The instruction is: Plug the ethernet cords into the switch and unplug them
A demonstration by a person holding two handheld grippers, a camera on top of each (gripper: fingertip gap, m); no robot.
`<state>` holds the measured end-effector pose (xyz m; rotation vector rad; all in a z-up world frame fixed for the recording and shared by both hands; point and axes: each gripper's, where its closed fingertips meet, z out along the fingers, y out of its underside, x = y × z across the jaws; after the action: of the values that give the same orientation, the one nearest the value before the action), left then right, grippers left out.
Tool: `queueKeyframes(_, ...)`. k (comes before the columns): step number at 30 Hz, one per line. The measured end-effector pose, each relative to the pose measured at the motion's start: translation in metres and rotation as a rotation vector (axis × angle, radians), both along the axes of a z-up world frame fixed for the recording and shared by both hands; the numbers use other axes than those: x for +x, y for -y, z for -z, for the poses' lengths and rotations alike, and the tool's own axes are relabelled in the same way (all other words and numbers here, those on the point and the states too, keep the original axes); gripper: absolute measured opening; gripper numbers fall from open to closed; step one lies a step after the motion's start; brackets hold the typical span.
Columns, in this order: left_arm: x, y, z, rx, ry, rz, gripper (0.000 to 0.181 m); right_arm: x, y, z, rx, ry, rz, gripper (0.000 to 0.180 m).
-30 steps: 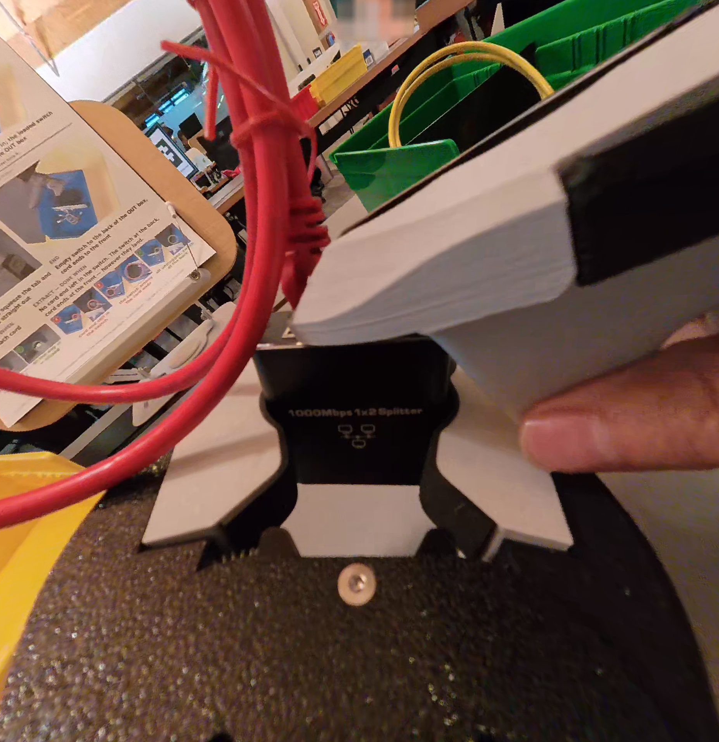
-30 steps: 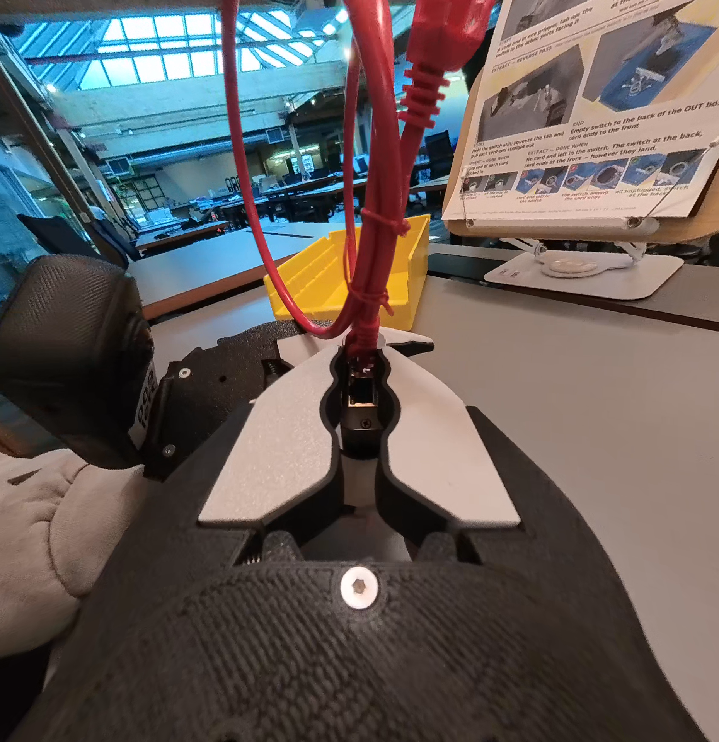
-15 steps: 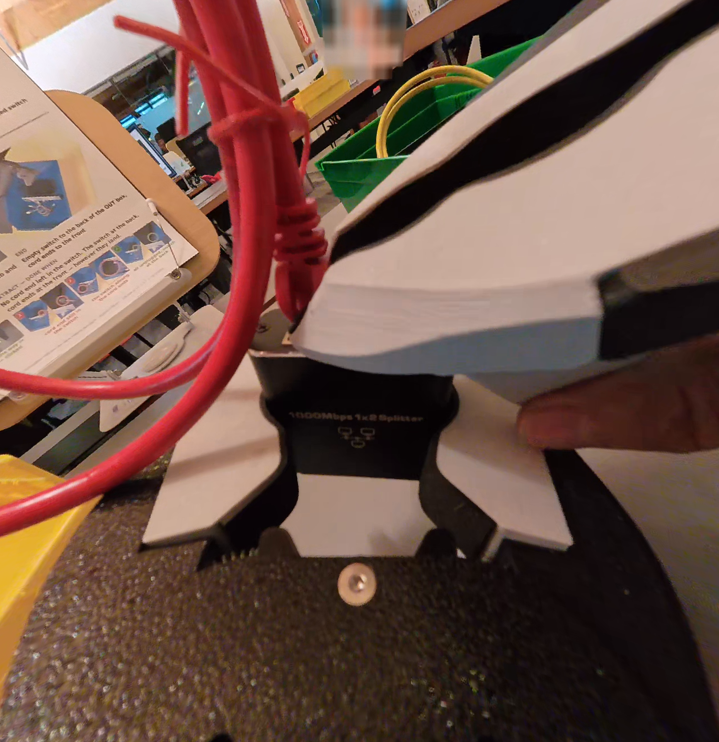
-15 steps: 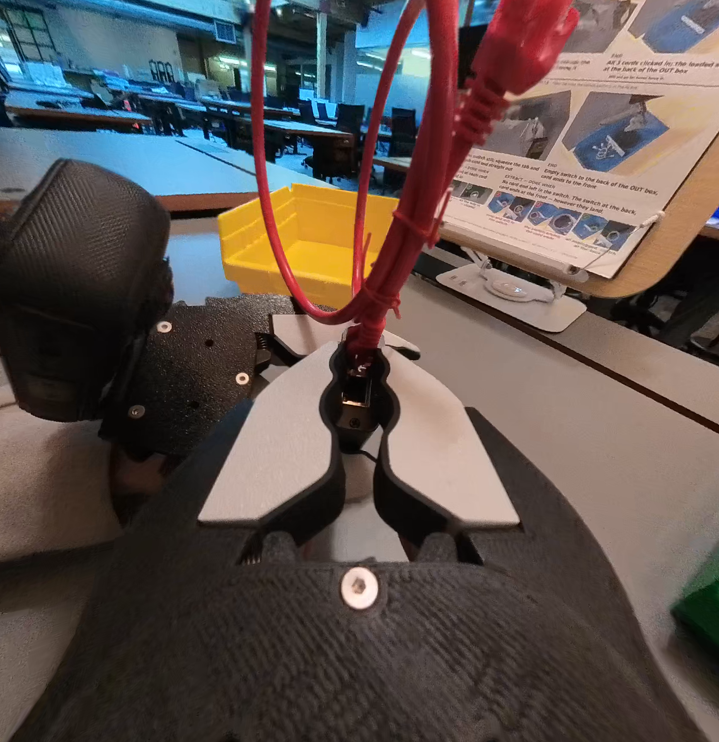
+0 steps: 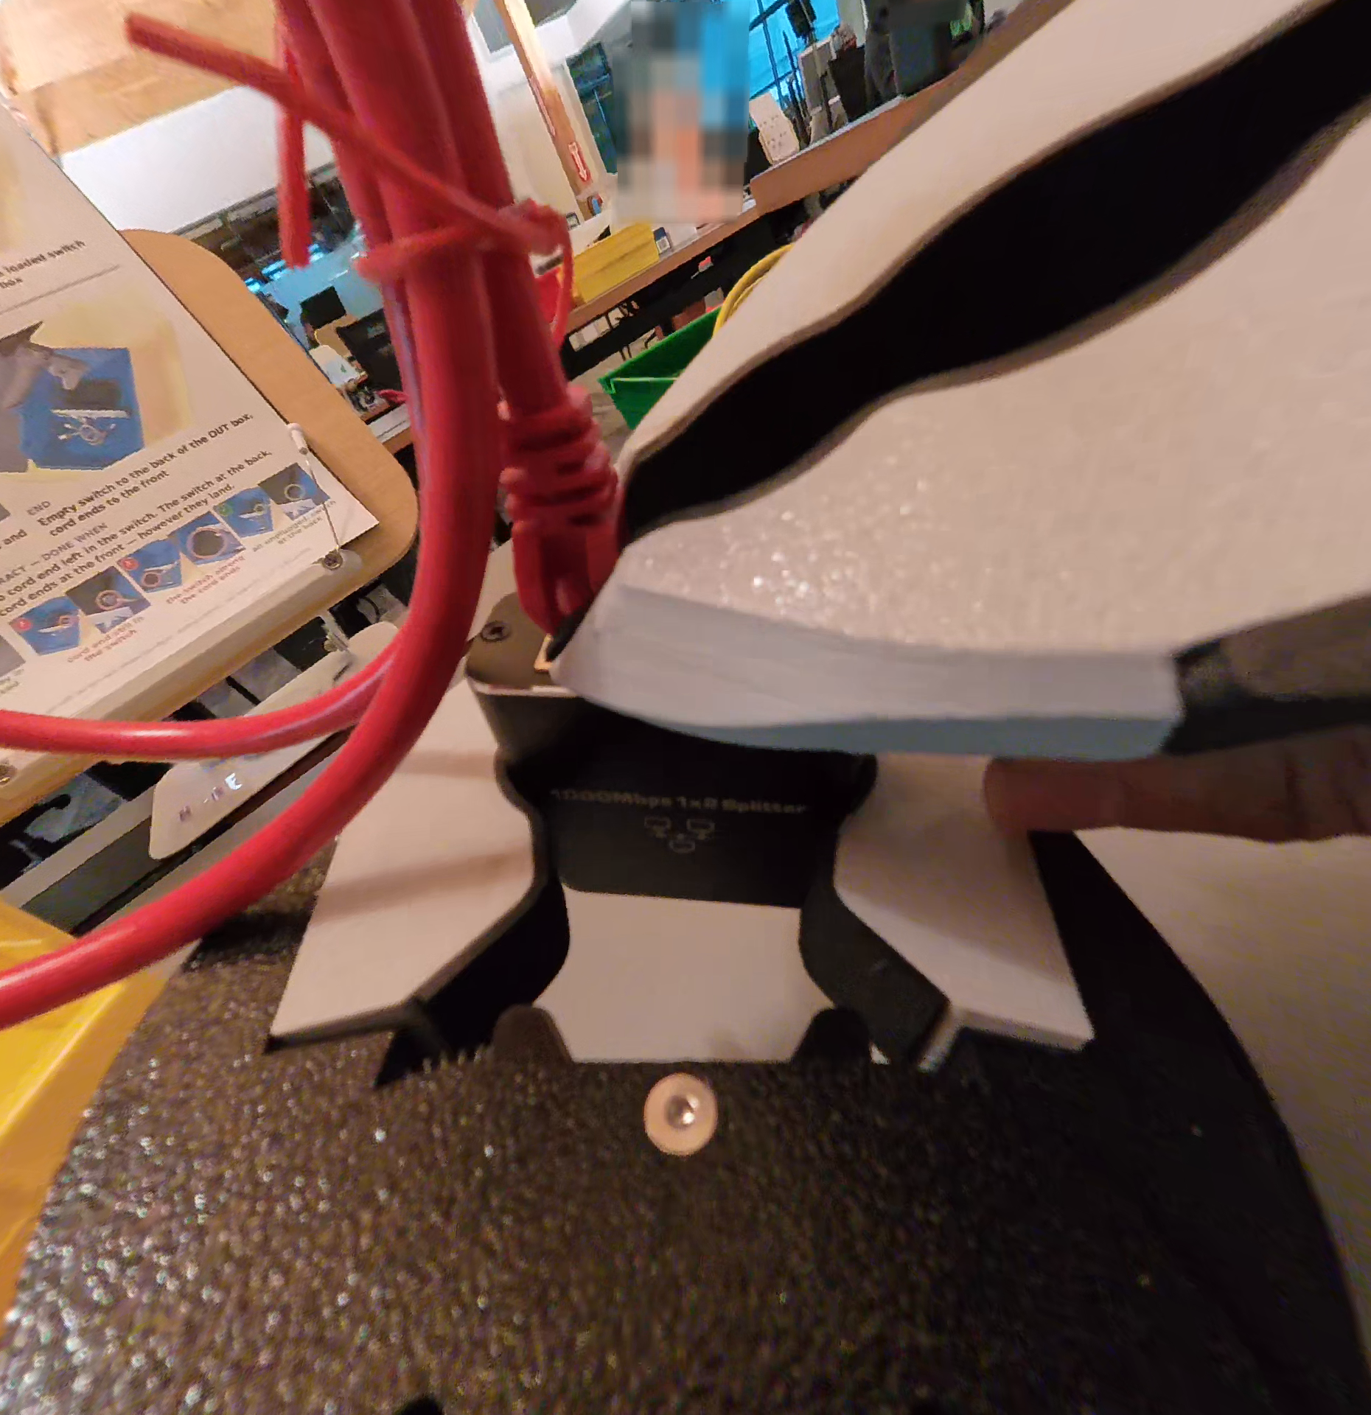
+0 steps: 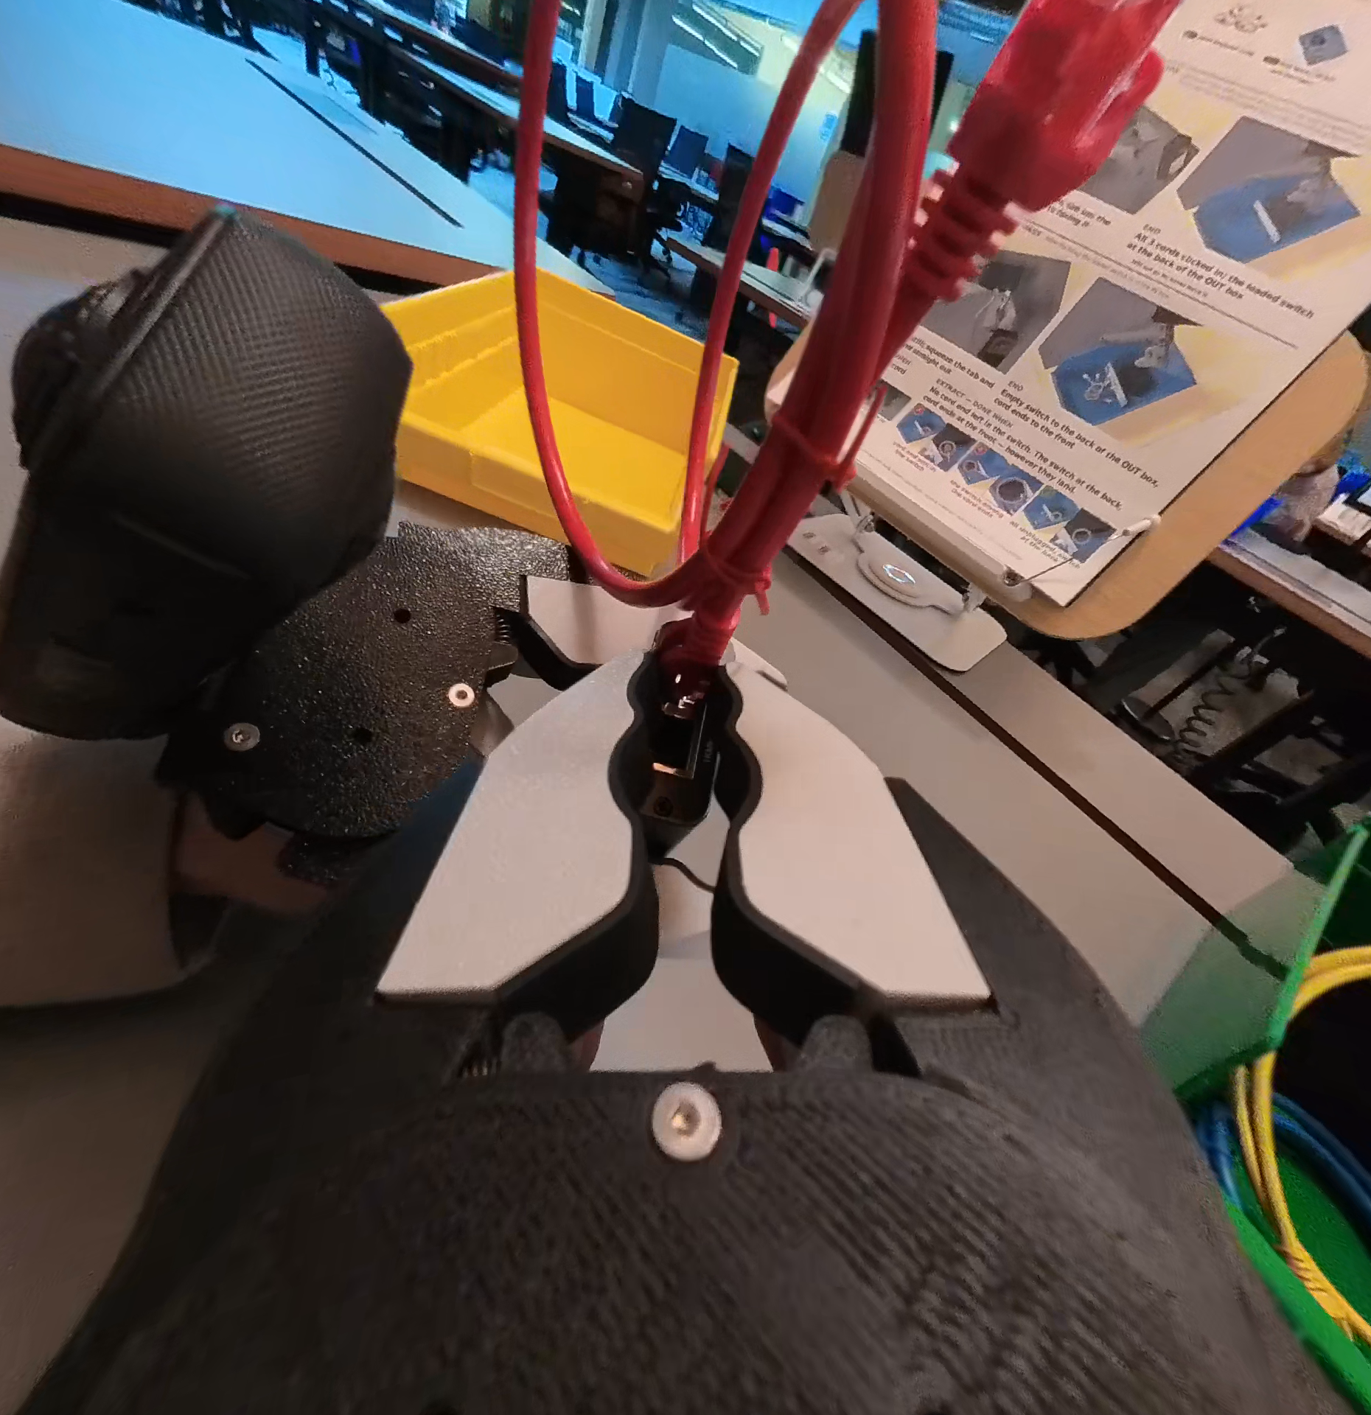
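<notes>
Left of our left gripper's (image 5: 686,781) fingers sits a yellow bin (image 5: 24,1072), and beyond it a printed instruction sheet (image 5: 131,490) leans on a wooden stand. Those fingers are clamped on the black switch (image 5: 678,842), one on each of its sides. The bundled red ethernet cord (image 5: 437,429) rises from the switch's far end, its loops hanging off to the left. Our right gripper (image 6: 686,735) crosses in from the right above the switch, its fingers closed around the red plug (image 6: 694,651) where it meets the switch. Right of them, across the grey worktop (image 6: 935,766), a green bin (image 6: 1241,995) holds a yellow cord (image 6: 1272,1148) and a blue cord (image 6: 1222,1148).
</notes>
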<state>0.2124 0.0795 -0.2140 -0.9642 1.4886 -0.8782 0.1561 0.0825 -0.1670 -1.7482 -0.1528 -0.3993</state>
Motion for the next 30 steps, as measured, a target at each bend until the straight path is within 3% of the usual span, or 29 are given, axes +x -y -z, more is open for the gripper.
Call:
queueKeyframes(12,0.0011,0.0066,0.0033,-0.073,-0.007,0.051,0.075,0.0009,0.0004,0.0031,-0.086,0.133,0.045,0.016)
queueKeyframes(30,0.002,0.0088,0.0056,-0.095,-0.016,0.061,0.075,0.0027,0.0016,0.0048,-0.107,0.171,0.045,0.016)
